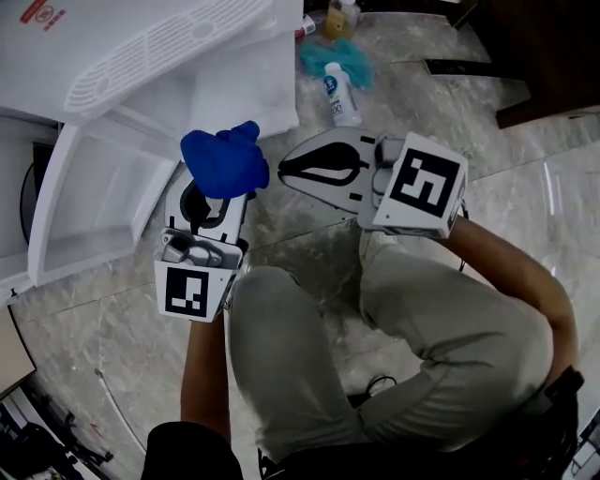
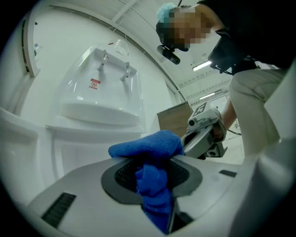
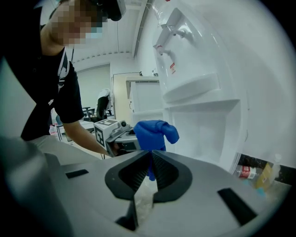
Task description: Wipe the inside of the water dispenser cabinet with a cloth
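Note:
My left gripper point(image 1: 220, 192) is shut on a bunched blue cloth point(image 1: 225, 159), which bulges out past its tips in front of the white water dispenser point(image 1: 141, 47). In the left gripper view the cloth point(image 2: 148, 148) fills the gap between the jaws. The dispenser's lower cabinet point(image 1: 103, 197) stands open just left of the cloth, with its white inside bare. My right gripper point(image 1: 284, 169) is shut, with its tips close beside the cloth's right edge. In the right gripper view its jaws point(image 3: 150, 159) meet with nothing pinched, and the cloth point(image 3: 152, 132) shows beyond them.
A white spray bottle point(image 1: 339, 94) lies on the marble floor beside a teal rag point(image 1: 328, 56) and a small yellowish bottle point(image 1: 342, 17). The person's bent knees point(image 1: 394, 309) are just below both grippers. A dark cabinet edge point(image 1: 544, 56) is at the upper right.

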